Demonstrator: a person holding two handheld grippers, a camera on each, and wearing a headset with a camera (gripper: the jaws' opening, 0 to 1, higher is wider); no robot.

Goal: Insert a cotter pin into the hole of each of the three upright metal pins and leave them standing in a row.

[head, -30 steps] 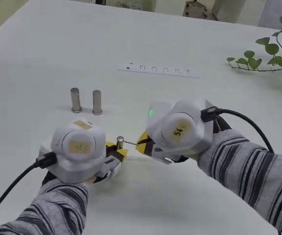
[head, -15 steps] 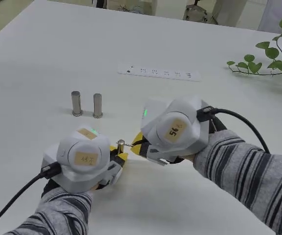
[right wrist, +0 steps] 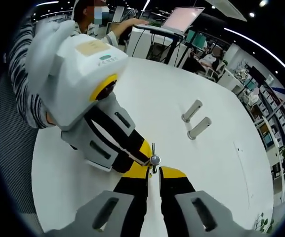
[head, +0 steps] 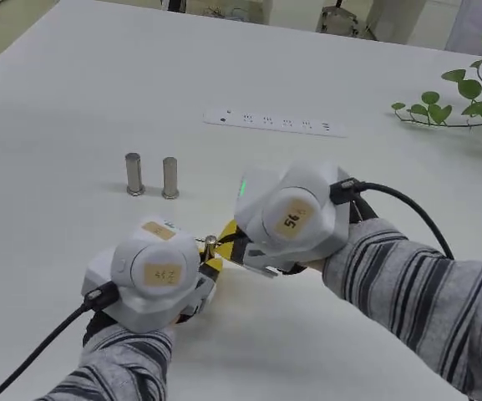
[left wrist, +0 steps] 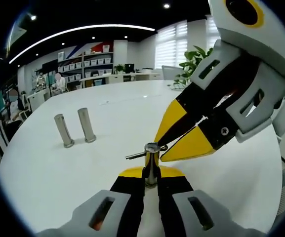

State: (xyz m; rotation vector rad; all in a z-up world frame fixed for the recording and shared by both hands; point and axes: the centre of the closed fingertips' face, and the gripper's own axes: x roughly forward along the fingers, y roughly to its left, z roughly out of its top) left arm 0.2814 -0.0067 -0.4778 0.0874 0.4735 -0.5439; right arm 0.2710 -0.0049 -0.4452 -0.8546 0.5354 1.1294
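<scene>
The white table (head: pixel 73 83) took up most of the head view, with a leafy green plant (head: pixel 466 92) at its far right edge and a flat white power strip (head: pixel 274 123) lying further back near the middle. A person in striped sleeves (head: pixel 424 292) held both tools low over the near part of the table, their tips meeting.

The right gripper (head: pixel 228 246) came in from the right. In the left gripper view the right gripper (left wrist: pixel 162 145) had its 2 yellow tips drawn together to a point at the head of the pin. In its own view the right gripper (right wrist: pixel 153 172) showed its jaws nearly together, pinching the end of the cotter pin.

The left gripper (head: pixel 209 266) sat just left of it. Seen in its own view, the left gripper (left wrist: pixel 152 175) was clamped on the lower shaft of 1 metal pin (left wrist: pixel 152 163), which stood upright between the jaws.

2 other metal pins (head: pixel 134 174) (head: pixel 170 178) stood upright side by side on the table, just apart from each other and well behind the grippers.

The cotter pin (left wrist: pixel 135 155) ran crosswise through the top of the held pin, its thin free end sticking out on the side away from the right gripper.
</scene>
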